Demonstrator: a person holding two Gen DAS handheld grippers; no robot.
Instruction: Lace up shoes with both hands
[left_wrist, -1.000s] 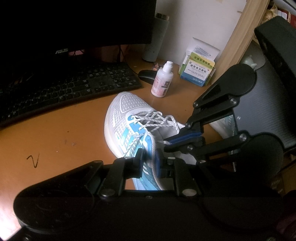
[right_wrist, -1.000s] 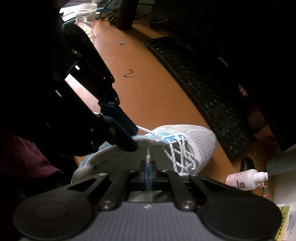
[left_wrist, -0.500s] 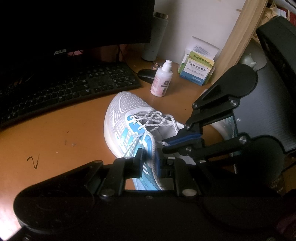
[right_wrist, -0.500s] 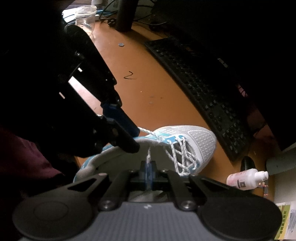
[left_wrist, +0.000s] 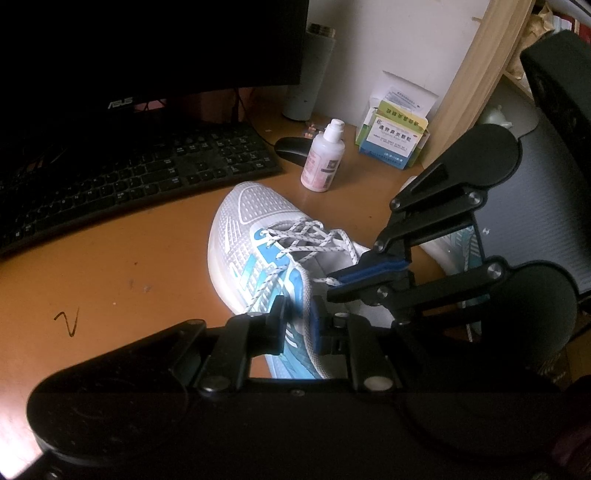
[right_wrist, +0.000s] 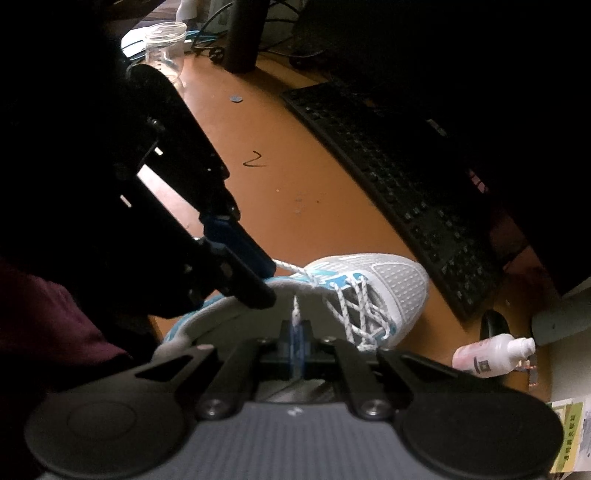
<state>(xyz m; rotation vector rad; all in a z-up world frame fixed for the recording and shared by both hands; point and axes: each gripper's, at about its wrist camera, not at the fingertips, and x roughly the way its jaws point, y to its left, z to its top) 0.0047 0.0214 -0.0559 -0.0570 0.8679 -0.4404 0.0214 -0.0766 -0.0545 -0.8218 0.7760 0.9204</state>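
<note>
Pinching one speckled white lace end (right_wrist: 295, 314) each, both claws (left_wrist: 297, 325) (right_wrist: 296, 332) tension lacing above the white-and-blue mesh sneaker (left_wrist: 255, 236) on the orange surface (left_wrist: 110, 266).

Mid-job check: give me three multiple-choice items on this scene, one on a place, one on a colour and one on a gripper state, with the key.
1. Where does the pink bottle stand?
A. Beside the mouse, beyond the toe of the shoe
B. Inside the shoe
C. On the keyboard

2. What colour are the shoe's side accents?
A. Red
B. Green
C. Blue

3. How is the right gripper?
A. Wide open, holding nothing
B. Shut on a lace end
C. Shut on the bottle

Key: 1 A, it stands upright on the desk next to the mouse. 2 C, blue panels run along the white upper. 3 B, the lace end rises from between its closed pads.
</note>
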